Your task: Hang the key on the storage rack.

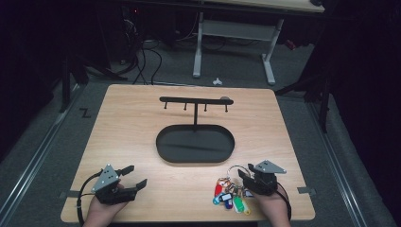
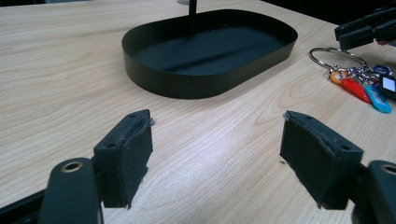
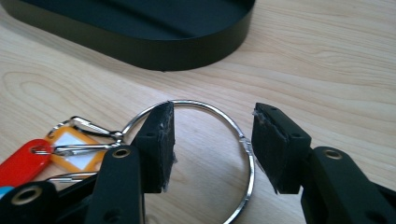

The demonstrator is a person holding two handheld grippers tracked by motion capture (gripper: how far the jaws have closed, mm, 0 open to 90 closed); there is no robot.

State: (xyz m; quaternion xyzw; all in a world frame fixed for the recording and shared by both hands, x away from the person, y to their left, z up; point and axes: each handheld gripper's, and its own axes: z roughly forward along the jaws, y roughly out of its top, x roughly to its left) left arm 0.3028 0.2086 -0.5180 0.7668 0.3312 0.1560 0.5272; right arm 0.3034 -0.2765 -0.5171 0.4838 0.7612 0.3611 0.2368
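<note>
A silver key ring with several coloured tags lies on the wooden table near the front right. My right gripper is open at the ring. In the right gripper view, the ring runs between the jaws of the right gripper: the left pad is over the inside and the right pad is outside. My left gripper rests open at the front left, with bare table between the pads of the left gripper. The left gripper view also shows the ring, tags and right gripper.
A black stand sits mid-table. It has an oval tray base and a post that carries a crossbar with several hooks. The tray wall is ahead of the left gripper, and the same tray wall is just beyond the ring. A white desk frame stands behind the table.
</note>
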